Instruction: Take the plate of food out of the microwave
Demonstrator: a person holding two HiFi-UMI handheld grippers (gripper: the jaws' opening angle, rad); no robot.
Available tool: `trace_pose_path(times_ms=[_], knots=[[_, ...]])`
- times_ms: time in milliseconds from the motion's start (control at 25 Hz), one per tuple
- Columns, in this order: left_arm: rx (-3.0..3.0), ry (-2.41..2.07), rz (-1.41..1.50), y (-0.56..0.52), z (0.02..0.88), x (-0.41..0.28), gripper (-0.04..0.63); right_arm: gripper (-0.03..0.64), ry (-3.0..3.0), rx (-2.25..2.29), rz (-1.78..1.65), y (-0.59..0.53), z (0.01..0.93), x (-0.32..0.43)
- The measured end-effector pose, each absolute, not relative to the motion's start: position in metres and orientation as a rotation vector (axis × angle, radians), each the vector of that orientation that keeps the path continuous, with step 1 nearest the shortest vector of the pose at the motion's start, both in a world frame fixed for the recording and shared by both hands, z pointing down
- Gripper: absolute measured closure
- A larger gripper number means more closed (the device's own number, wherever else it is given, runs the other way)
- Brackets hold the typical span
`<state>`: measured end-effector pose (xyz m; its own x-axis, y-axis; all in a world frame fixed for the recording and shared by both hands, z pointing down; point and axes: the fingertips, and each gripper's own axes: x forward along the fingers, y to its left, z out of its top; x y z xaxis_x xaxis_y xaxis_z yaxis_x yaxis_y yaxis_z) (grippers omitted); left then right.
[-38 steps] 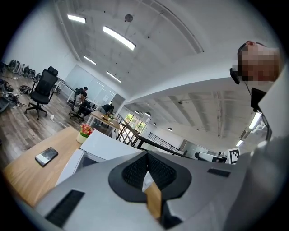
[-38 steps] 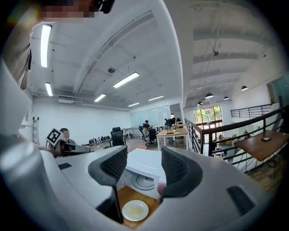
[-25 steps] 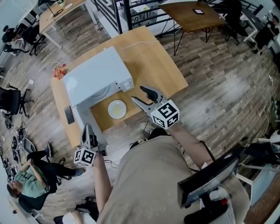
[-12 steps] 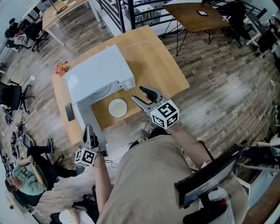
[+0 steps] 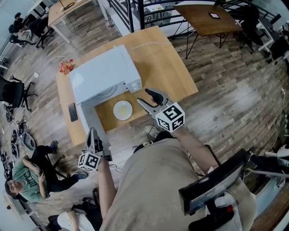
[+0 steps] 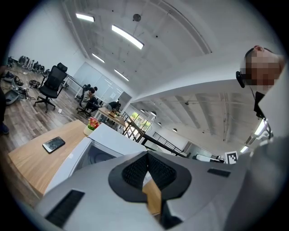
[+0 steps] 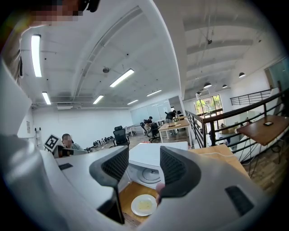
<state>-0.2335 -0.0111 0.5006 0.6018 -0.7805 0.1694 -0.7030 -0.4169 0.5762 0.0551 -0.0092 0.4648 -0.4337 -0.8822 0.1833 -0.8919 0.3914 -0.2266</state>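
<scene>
A white plate (image 5: 123, 109) with a yellowish smear of food lies on the wooden table (image 5: 162, 63), just in front of the white microwave (image 5: 104, 72). The microwave's door (image 5: 89, 121) hangs open toward me, and its round turntable (image 7: 146, 173) shows bare inside. My right gripper (image 5: 145, 97) hovers right of the plate, open, with nothing between its fingers; in the right gripper view the plate (image 7: 144, 205) sits below the gap of that gripper (image 7: 140, 169). Off the table's near edge, by the door's end, is my left gripper (image 5: 92, 132). Its pads (image 6: 156, 169) meet and it (image 6: 146, 168) holds nothing.
A dark phone (image 5: 72, 112) lies on the table left of the microwave, and a small pot of flowers (image 5: 66, 66) stands behind it. A seated person (image 5: 25, 173) is at the lower left. Black railings (image 5: 135, 9) and other desks stand beyond.
</scene>
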Motion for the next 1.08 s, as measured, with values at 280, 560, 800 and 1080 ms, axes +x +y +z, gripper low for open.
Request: trace_pose_path(times_ms=[280, 560, 800, 1080], knots=[[2.205, -1.182, -0.169, -0.010, 0.505, -0.229, 0.592, 0.464, -2.611, 1.553, 0.424, -0.011, 0.471, 0.050], [2.190, -1.205, -0.171, -0.013, 0.507, -0.219, 0.592, 0.465, -2.642, 1.508, 0.458, -0.021, 0.476, 0.053], [2.171, -1.231, -0.196, -0.016, 0.509, -0.212, 0.592, 0.465, -2.689, 1.420, 0.492, -0.030, 0.483, 0.048], [2.133, -1.232, -0.284, -0.025, 0.505, -0.203, 0.592, 0.465, -2.770, 1.240, 0.625, -0.040, 0.490, 0.021]])
